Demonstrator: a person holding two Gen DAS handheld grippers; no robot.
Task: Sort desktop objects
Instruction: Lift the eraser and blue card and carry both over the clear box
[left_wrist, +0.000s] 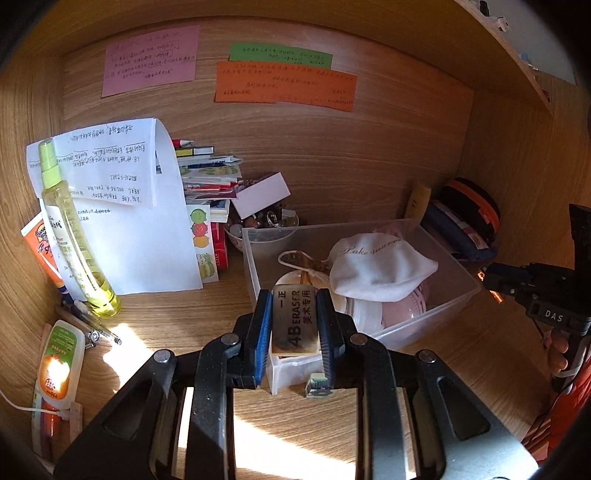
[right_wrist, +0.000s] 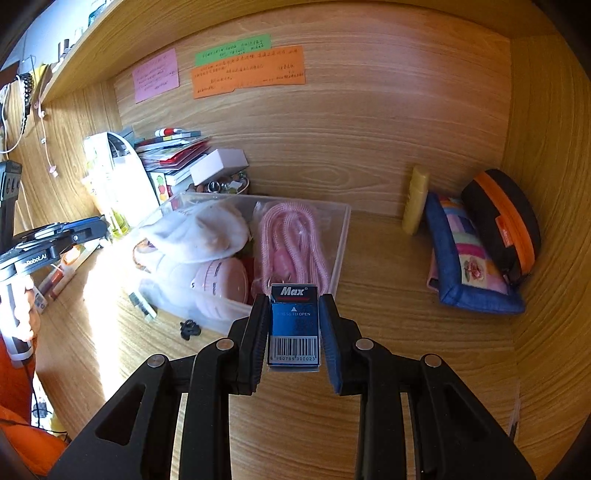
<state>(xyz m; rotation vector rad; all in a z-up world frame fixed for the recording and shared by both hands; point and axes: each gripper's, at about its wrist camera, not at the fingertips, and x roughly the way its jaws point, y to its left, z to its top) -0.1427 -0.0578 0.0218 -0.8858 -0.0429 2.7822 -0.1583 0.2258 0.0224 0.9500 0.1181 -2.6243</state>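
Left fingers: closed tight on a worn eraser printed "4B ERASER", which stands upright between the pads.
Right fingers: closed on a small blue box marked "Max", barcode facing the camera, gripped by its two long sides.
Beyond both sets of fingers: a clear plastic bin sits on the wooden surface, holding a white drawstring pouch and a bagged pink cord.
Left of left fingers: a yellow-green spray bottle leans on white papers; pens lie near its base.
Right of right fingers: a blue patchwork pouch and a black-and-orange case rest against the side wall.
Back wall: pink, green and orange notes.
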